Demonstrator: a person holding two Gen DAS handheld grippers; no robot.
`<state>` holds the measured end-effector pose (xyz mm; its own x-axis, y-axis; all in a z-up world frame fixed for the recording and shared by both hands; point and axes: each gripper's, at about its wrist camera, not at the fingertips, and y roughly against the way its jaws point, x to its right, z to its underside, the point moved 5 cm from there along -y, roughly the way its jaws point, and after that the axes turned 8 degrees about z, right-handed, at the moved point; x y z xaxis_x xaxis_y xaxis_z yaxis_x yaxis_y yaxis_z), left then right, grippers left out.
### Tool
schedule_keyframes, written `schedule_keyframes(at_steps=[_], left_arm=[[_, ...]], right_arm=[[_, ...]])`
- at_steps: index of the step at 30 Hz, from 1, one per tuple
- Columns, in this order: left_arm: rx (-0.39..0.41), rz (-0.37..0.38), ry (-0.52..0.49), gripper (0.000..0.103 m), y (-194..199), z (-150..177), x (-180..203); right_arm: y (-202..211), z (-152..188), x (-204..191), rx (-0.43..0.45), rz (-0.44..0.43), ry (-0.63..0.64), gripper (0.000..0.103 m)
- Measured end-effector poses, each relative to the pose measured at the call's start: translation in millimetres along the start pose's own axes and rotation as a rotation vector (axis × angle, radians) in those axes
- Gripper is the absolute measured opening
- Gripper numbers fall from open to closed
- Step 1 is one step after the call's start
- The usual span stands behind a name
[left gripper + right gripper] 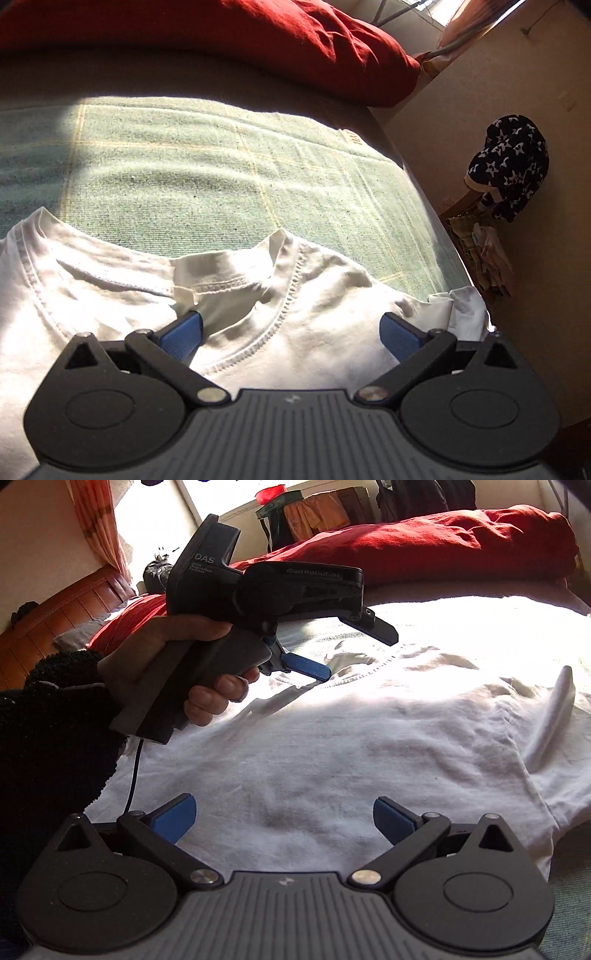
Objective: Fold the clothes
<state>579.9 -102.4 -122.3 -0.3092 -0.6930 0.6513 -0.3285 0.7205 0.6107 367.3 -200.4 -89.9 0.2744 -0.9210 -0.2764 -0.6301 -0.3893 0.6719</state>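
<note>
A white T-shirt [110, 280] lies spread on a green checked blanket [207, 162], its collar toward the far side. My left gripper [291, 332] hovers open just above the neckline, blue pads wide apart, nothing between them. In the right wrist view the same T-shirt [332, 746] fills the middle, sunlit and wrinkled. My right gripper [284, 818] stands open low over the shirt's body, holding nothing. The left gripper [340, 653] shows there too, held by a hand [159, 661] in a dark sleeve, its fingers open over the collar.
A red quilt [258, 40] is bunched along the far side of the bed. The bed's right edge drops to a beige floor, where a dark star-patterned garment [509, 166] hangs on a wooden stool. A wooden headboard [62, 609] stands at the left.
</note>
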Motion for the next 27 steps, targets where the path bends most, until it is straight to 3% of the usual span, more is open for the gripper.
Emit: schedule_keyframes(at_steps=[4, 8, 15, 18, 23, 27], left_arm=[[0.087, -0.022, 0.006, 0.101, -12.5, -24.9, -5.6], [0.1, -0.045, -0.01, 0.1, -2.1, -26.8, 6.9], [-0.011, 0.07, -0.102, 0.102, 12.9, 8.7, 57.4], [-0.03, 0.028, -0.098, 0.102, -9.1, 7.1, 54.4], [0.014, 0.009, -0.074, 0.102, -44.4, -13.4, 36.5], [0.052, -0.026, -0.096, 0.102, -48.1, -27.2, 43.9]], right_arm=[[3.7, -4.8, 14.6, 0.014, 0.002, -0.046, 0.103], [8.8, -7.5, 17.4, 0.026, 0.061, -0.022, 0.103], [6.7, -2.4, 28.3, -0.005, 0.236, 0.043, 0.103], [-3.1, 2.9, 34.7, -0.047, 0.274, 0.059, 0.103], [-12.6, 4.8, 39.2, -0.066, 0.248, 0.056, 0.103], [-22.0, 7.6, 40.7, -0.076, 0.257, 0.072, 0.103]])
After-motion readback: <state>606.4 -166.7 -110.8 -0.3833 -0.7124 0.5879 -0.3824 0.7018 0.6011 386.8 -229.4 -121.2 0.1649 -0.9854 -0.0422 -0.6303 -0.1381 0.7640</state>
